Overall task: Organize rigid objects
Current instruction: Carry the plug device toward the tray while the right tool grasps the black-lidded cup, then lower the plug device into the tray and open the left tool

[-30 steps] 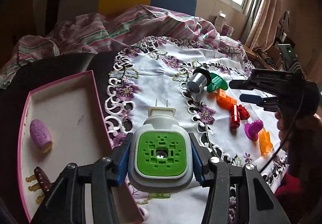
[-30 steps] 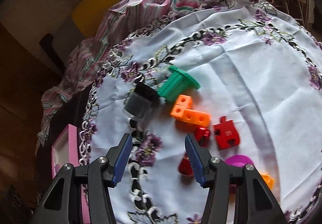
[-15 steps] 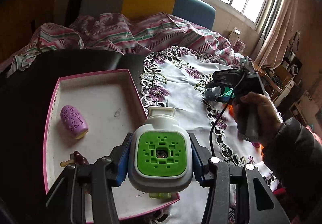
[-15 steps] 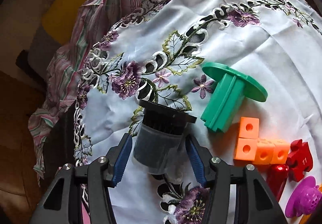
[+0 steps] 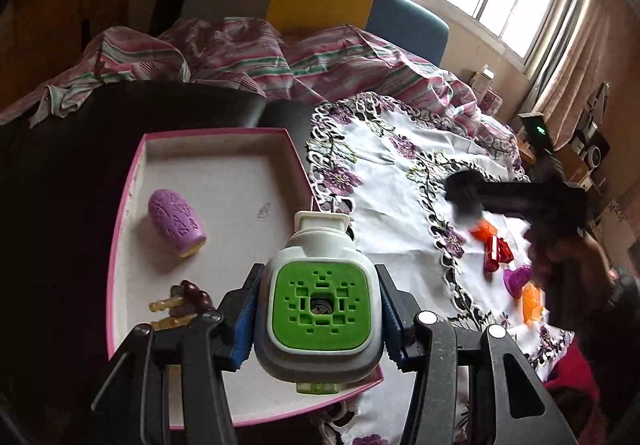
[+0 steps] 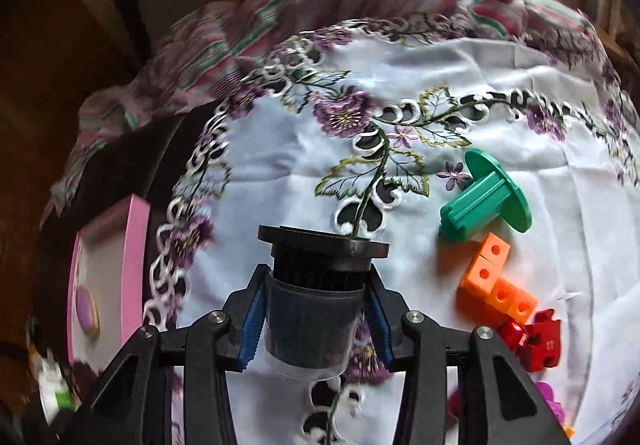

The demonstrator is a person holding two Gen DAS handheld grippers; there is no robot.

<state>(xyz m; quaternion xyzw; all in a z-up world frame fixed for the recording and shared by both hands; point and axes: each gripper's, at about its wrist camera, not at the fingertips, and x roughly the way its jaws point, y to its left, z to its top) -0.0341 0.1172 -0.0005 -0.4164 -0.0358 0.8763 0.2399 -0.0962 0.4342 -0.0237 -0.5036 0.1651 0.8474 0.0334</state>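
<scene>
Now both grippers tilted downward, left gripper fingers pinching plug-in device, right gripper fingers just closed on dark jar.

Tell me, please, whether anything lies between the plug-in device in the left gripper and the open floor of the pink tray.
Nothing visible does. The plug-in device hangs over the pink tray; its bare floor lies just ahead.

Both wrist views close, angled down; shared: embroidered cloth, pink tray.
</scene>
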